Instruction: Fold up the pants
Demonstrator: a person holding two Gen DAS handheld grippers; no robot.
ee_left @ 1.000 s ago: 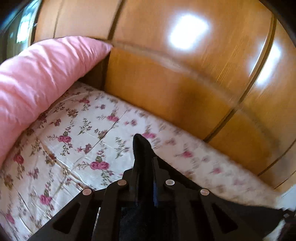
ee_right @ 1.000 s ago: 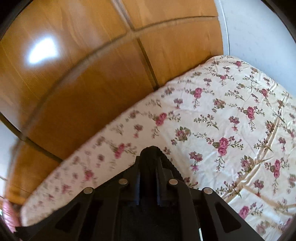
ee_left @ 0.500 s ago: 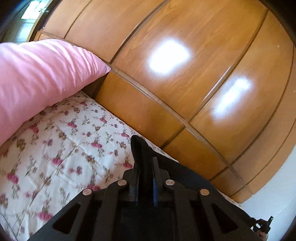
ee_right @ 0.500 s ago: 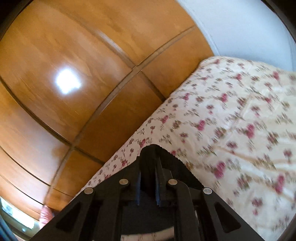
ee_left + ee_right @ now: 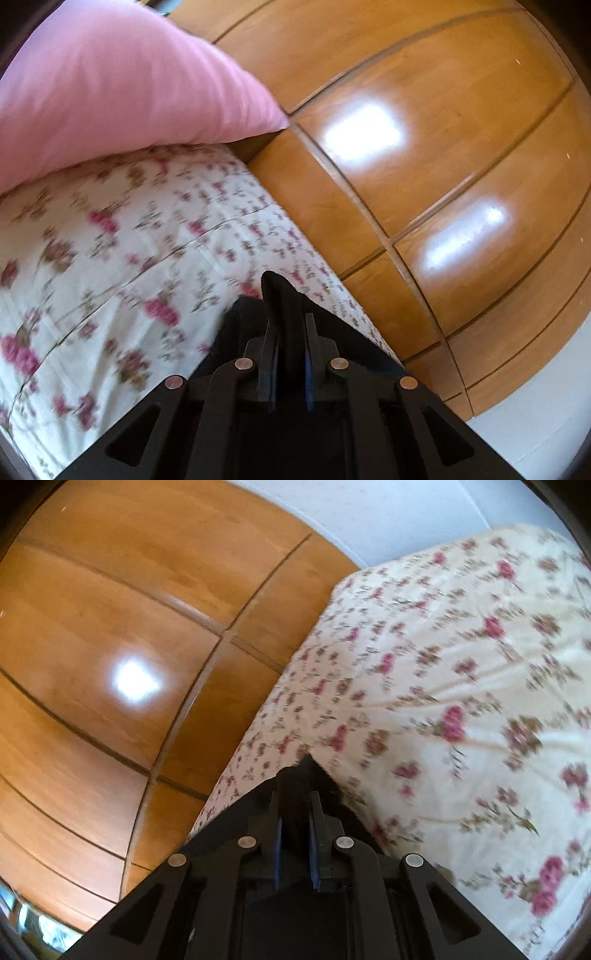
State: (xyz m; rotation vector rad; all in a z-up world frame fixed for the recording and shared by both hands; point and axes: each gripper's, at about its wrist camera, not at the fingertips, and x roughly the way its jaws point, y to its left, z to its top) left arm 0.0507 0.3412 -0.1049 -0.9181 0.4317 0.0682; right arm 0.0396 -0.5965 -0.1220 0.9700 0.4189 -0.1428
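Note:
Black pants (image 5: 284, 299) stick up in a fold between the pads of my left gripper (image 5: 290, 332), which is shut on the cloth. More black fabric spreads to both sides below the fingers. In the right wrist view another corner of the black pants (image 5: 301, 775) is pinched by my right gripper (image 5: 295, 808), also shut on it. Both grippers hold the cloth above a bed with a floral sheet (image 5: 110, 251), near its far edge along a wooden wall. The rest of the pants is hidden under the gripper bodies.
A big pink pillow (image 5: 110, 81) lies at the bed's upper left. Glossy wooden panels (image 5: 424, 147) run along the far side of the bed. The floral sheet (image 5: 461, 672) spreads to the right in the right wrist view, with a white wall (image 5: 388, 509) behind it.
Both grippers have carried the pants across the bed toward the wooden panels while rolling. The pillow has shifted up and grown larger in the left view; the wall takes more of the right view.

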